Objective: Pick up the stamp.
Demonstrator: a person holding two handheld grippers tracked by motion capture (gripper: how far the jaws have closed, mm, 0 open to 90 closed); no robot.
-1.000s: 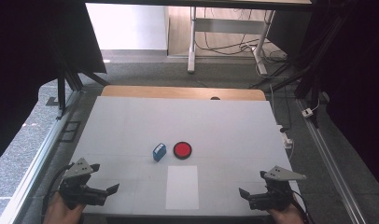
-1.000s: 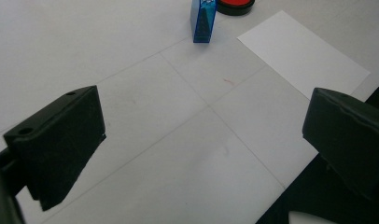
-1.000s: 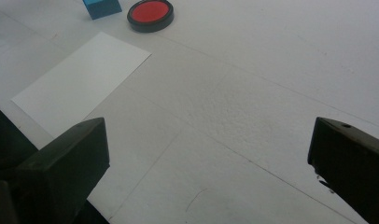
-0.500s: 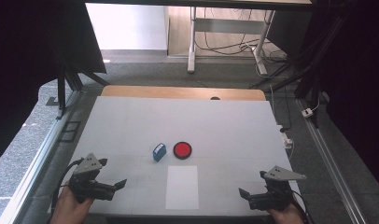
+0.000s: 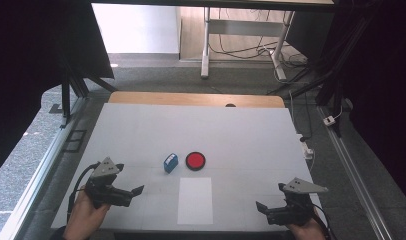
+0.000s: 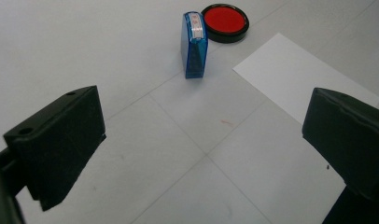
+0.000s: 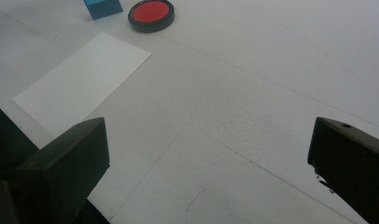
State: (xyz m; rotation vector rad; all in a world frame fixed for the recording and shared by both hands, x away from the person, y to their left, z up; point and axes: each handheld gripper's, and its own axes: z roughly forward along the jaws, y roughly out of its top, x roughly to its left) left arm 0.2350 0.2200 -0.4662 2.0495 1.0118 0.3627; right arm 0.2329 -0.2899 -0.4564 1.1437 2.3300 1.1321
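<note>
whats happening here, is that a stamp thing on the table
A person holds a two-jaw gripper in each hand at a white table. The left gripper, jaws open, points toward the blue stamp, which stands beside a round red ink pad. A blank sheet of paper lies just in front of them. The right gripper hangs open at the near right corner. Nothing is gripped.

- The small blue plastic stamp [image 5: 170, 162] lies on the white table [image 5: 141, 130], just left of the round red ink pad [image 5: 195, 160].
- The white paper sheet [image 5: 195, 200] lies before both, nearer the person.
</note>
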